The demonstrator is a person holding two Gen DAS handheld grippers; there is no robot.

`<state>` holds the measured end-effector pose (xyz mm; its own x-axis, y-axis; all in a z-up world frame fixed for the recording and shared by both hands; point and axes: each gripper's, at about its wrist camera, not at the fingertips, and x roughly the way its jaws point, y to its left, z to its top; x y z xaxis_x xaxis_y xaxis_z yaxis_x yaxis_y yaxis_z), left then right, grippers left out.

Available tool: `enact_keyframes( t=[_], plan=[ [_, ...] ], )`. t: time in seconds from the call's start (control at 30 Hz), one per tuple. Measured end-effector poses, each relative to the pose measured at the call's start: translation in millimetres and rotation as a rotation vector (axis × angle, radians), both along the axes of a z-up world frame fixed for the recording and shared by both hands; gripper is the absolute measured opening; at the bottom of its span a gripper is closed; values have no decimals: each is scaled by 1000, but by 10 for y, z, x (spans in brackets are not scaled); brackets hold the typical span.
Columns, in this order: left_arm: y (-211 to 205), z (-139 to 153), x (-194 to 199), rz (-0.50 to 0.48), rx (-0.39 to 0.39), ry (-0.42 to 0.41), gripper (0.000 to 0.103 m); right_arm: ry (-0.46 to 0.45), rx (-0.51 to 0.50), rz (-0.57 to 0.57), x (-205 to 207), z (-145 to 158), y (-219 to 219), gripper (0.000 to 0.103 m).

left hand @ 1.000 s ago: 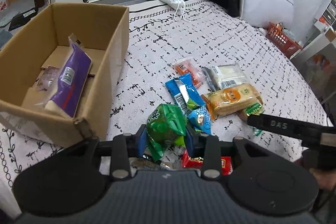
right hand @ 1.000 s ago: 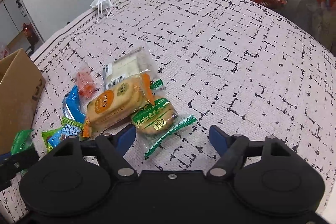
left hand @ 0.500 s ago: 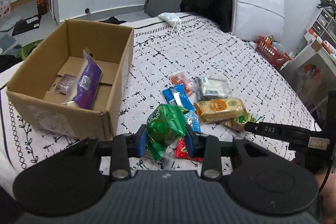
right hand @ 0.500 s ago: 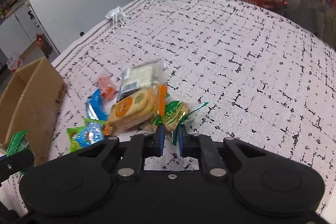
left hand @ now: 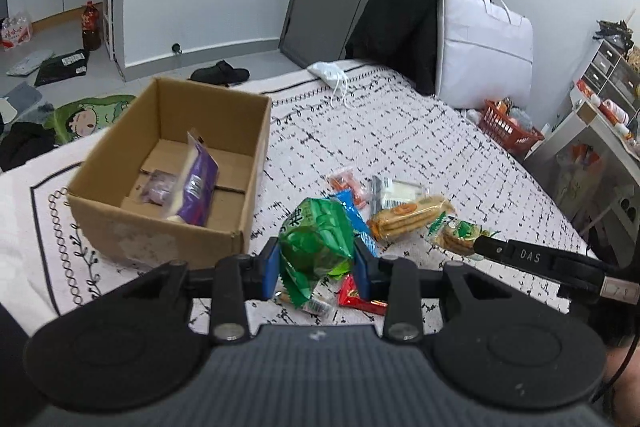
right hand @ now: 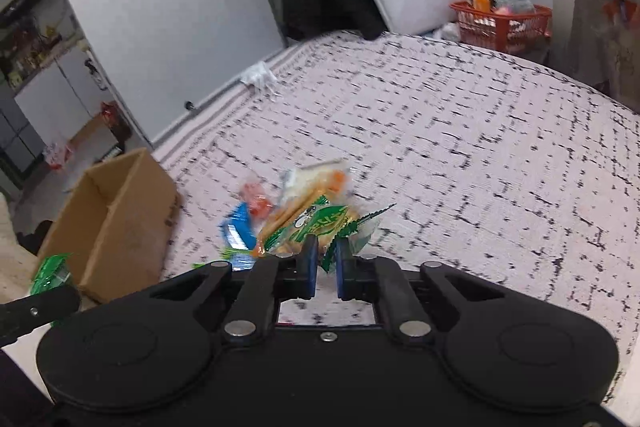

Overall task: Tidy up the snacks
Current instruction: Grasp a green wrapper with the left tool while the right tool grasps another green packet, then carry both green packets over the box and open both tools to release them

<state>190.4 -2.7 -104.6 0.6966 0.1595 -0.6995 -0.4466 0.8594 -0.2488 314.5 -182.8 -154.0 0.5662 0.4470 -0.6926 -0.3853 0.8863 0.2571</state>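
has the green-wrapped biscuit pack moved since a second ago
Yes. The green-wrapped biscuit pack is off the bedspread, pinched at its edge by the right claw.

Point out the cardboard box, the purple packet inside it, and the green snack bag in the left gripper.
cardboard box point(left hand: 160, 239), left wrist view, front outer wall.
purple packet point(left hand: 198, 187), left wrist view, middle of the wrapper.
green snack bag point(left hand: 316, 243), left wrist view, centre of the crumpled bag.

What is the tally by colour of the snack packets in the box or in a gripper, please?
Purple packet, in cardboard box: 1
Clear packet, in box: 1
Green bag, left gripper: 1
Green-printed biscuit packet, right gripper: 1
Total: 4
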Motion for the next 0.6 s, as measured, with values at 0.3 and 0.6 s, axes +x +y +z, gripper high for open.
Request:
enact_keyframes(
  t=[0.3,0.6],
  plan=[
    [173,190,-182,51,24,-32,36,-63,65,60,-178,284,114,8],
    [359,311,-267,73,64,-44,36,-125,118,138,-359,501,400,7]
  ],
)
